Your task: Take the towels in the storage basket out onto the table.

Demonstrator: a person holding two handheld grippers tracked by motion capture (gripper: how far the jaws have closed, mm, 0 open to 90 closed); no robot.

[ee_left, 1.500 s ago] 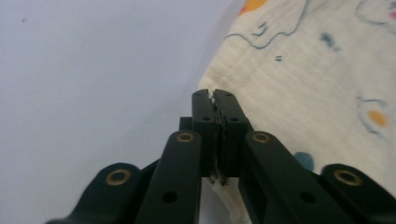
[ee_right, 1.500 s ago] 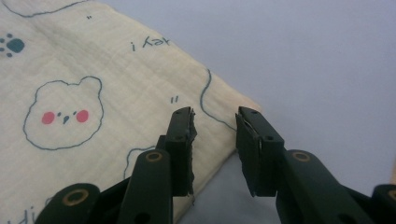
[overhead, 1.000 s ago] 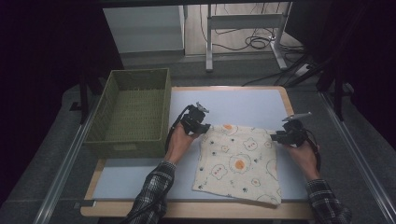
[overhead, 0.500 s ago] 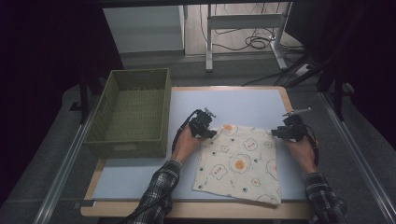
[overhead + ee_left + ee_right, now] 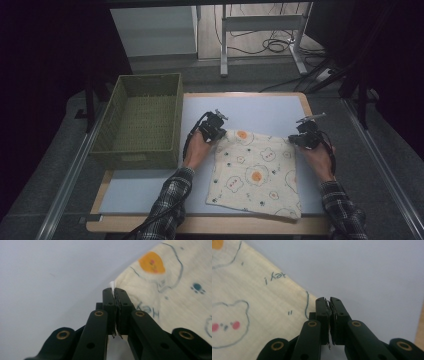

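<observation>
My left gripper (image 5: 216, 131) and right gripper (image 5: 301, 138) clamp the cloth's (image 5: 257, 172) far corners; long axis front-to-back on the tabletop (image 5: 260, 110), pinched corners hidden.

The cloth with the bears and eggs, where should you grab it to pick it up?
Best by its two far corners, coming in low from the near side, as both are pinched now. The cloth lies flat on the table, so only edges and corners give the jaws something to close on. The left hand-held gripper is shut on the far-left corner, the right hand-held gripper at the far-right one.

Cream cloth (image 5: 256, 172) with fried-egg and bear prints, lying flat on the table, far corners pinched.
</observation>
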